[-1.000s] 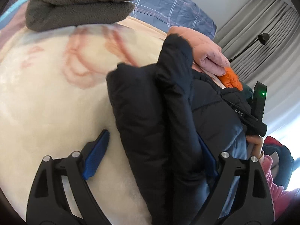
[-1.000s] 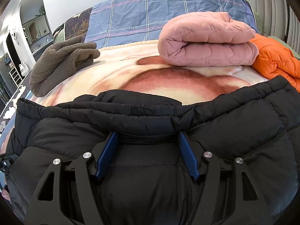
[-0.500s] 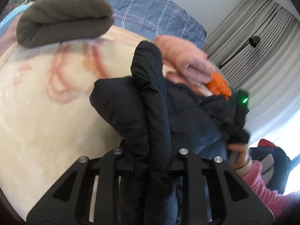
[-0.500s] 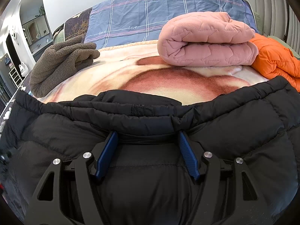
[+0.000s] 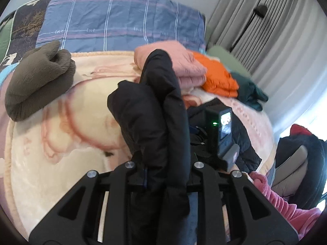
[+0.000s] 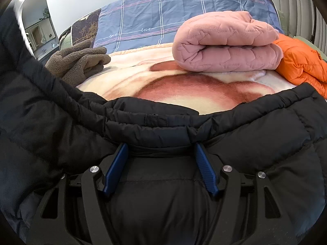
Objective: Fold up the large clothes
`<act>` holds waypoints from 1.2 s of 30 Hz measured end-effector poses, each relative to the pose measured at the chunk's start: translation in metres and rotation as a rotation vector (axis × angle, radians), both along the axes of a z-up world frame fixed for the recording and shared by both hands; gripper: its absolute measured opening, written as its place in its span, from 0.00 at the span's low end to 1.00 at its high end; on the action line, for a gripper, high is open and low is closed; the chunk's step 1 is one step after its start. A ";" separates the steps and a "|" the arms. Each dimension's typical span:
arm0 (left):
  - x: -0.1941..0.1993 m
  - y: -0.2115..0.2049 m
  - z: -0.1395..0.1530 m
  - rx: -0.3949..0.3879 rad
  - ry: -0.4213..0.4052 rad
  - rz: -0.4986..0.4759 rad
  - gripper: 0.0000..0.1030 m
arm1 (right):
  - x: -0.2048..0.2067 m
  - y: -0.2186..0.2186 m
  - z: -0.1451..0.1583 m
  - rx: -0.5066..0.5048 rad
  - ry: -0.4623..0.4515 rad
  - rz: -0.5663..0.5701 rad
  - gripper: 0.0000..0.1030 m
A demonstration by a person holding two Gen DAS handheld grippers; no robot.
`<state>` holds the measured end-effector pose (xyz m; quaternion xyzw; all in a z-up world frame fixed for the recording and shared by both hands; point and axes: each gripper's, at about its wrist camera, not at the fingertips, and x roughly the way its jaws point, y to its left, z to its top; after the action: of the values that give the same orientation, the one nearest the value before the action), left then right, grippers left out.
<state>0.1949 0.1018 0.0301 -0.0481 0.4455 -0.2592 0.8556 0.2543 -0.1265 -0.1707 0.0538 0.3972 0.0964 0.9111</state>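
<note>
Left wrist view: my left gripper [image 5: 163,175] has just been closing and is clamping a thick fold of the black puffer jacket [image 5: 155,110], a sleeve-like length running away from me. My right gripper [image 6: 159,167] is resting with jaws apart on the jacket's quilted body near its ribbed hem. The jacket is lying across the fleecy cream blanket [image 6: 204,85].

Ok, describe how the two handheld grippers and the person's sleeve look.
Both are matte black plastic frames with cut-out slots and silver round screw heads. The right gripper has ribbed blue fingers. On the left gripper only a sliver of blue shows beside the fabric. From the left wrist view, the right gripper's black camera block shows a green light and a small screen. The sleeve is fluffy pink fleece.
</note>
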 end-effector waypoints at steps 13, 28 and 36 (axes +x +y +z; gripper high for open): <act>0.039 -0.062 0.031 -0.021 0.168 0.149 0.20 | -0.062 -0.068 0.043 0.348 0.074 0.206 0.32; 0.045 -0.164 0.019 -0.055 0.220 0.078 0.20 | -0.130 -0.142 0.054 0.368 0.001 0.106 0.27; 0.048 -0.247 -0.022 0.049 0.291 0.051 0.30 | -0.149 -0.211 0.005 0.502 0.085 -0.025 0.24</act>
<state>0.2428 -0.1447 0.0076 -0.0754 0.5696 -0.2166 0.7893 0.1055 -0.3372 -0.1656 0.2872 0.3982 0.1783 0.8528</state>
